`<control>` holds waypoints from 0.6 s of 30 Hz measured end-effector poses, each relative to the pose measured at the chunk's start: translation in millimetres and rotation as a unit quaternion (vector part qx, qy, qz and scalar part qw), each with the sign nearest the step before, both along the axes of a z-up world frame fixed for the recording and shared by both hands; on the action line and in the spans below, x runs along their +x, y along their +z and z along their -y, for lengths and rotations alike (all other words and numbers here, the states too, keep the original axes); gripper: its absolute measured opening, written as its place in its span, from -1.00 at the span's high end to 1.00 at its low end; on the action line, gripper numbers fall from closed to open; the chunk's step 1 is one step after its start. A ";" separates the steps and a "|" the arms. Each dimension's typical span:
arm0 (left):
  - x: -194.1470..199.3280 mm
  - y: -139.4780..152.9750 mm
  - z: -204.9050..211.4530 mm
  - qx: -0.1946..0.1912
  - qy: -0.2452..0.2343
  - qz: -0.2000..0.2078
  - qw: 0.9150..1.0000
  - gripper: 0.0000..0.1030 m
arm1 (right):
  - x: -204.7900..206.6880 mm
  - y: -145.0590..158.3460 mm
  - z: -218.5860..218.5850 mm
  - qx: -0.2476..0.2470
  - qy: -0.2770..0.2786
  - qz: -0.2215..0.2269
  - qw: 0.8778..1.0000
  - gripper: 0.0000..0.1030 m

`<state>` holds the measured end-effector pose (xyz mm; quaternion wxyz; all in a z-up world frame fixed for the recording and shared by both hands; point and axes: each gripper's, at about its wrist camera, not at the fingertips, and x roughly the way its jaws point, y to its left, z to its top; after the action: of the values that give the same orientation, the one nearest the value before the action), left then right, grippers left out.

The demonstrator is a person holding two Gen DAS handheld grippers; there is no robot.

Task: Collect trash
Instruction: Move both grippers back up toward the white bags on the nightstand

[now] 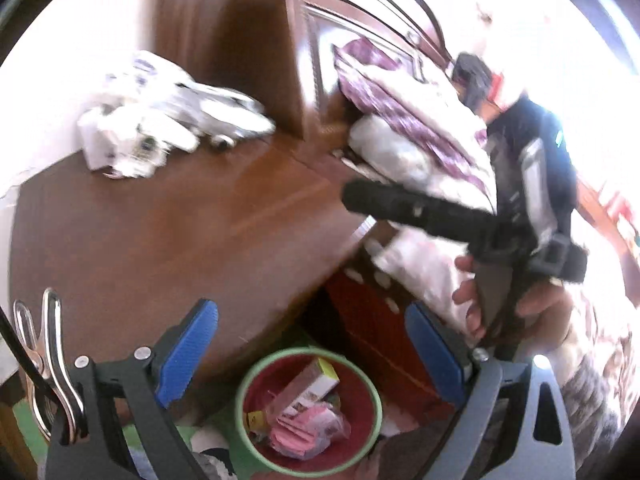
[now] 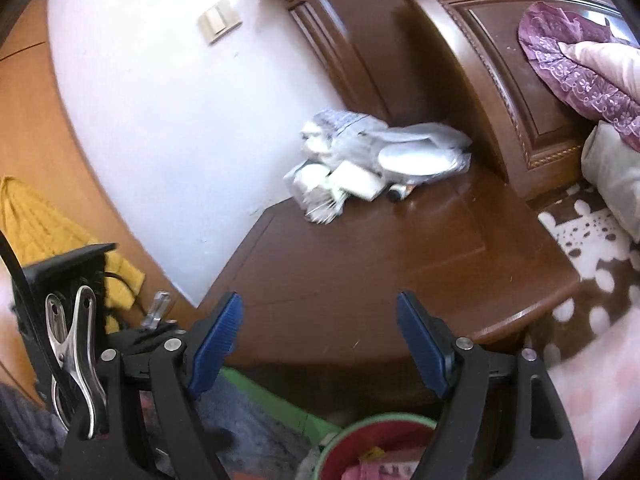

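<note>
Left wrist view looks down on the bin (image 1: 308, 412), a red bucket with a green rim sitting on the floor just below the front edge of the tabletop (image 1: 160, 232). It already holds trash: a small carton (image 1: 314, 384) leaning upright and a pink plastic wrapper (image 1: 304, 432) bunched beside it. Left gripper (image 1: 312, 356) is spread wide with nothing between the blue pads, hovering above the bin. Right gripper (image 2: 320, 344) is spread too and empty, also above the bin and aimed across the tabletop.

My guess is we're between pickups, with both grippers free. What's left sits at the far back of the tabletop from the bin, against the wall: a pile of crumpled white bags and wrappers (image 2: 372, 156), with what looks like a flat white packet in it, though it's too blurry to be sure. It looks soft and floppy, so the next move probably needs a reach across and a pinch on a bunched fold.
</note>
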<state>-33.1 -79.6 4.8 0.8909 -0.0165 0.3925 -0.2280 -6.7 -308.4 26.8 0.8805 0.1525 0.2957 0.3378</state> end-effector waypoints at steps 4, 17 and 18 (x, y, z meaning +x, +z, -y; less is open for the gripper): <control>11.5 12.5 -14.4 0.041 0.047 0.047 0.997 -0.89 | 23.3 -1.2 -0.4 0.011 -0.024 -0.017 1.000 -0.56; 49.1 0.6 -42.7 0.071 0.142 0.076 0.984 -0.89 | 57.9 2.3 -37.0 0.028 -0.045 -0.009 0.999 -0.59; 50.2 0.6 -45.1 0.075 0.146 0.085 0.983 -0.89 | 57.5 4.6 -39.7 0.023 -0.053 0.000 0.998 -0.61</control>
<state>17.1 -34.5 5.4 0.9436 0.0130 0.3243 -0.0660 50.8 -268.7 31.4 0.8936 0.1882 0.2790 0.2970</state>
